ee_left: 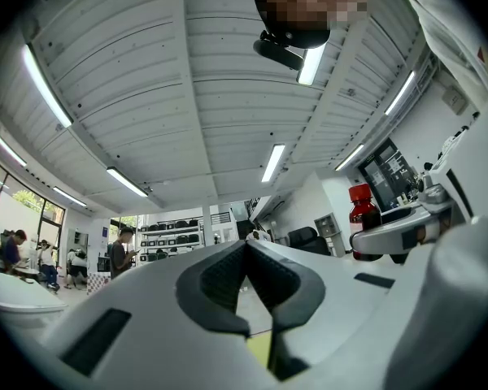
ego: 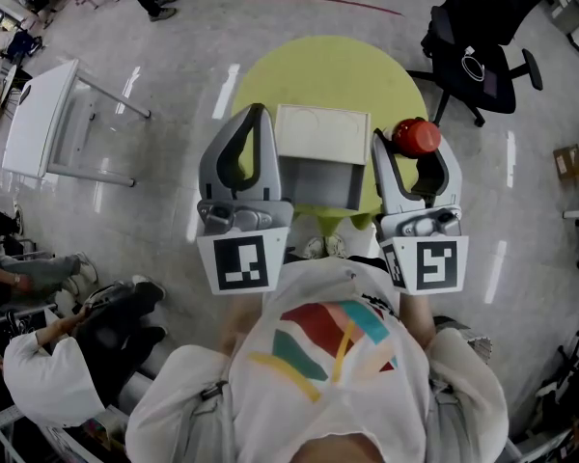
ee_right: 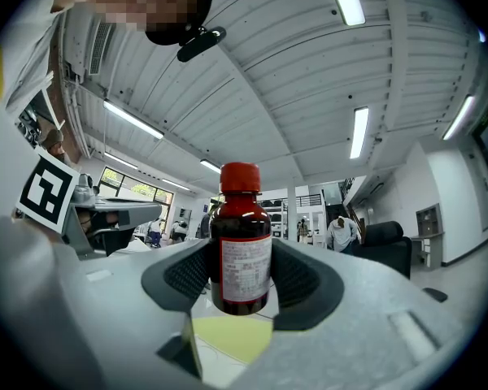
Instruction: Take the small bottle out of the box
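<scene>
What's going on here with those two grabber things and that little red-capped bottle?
A person is working two hand-held tools over a round yellow-green table. The right claw is clamped on the small bottle and holds it upright in the air, out of the open box on the table. The left claw is shut and empty, held up at the box's left.
</scene>
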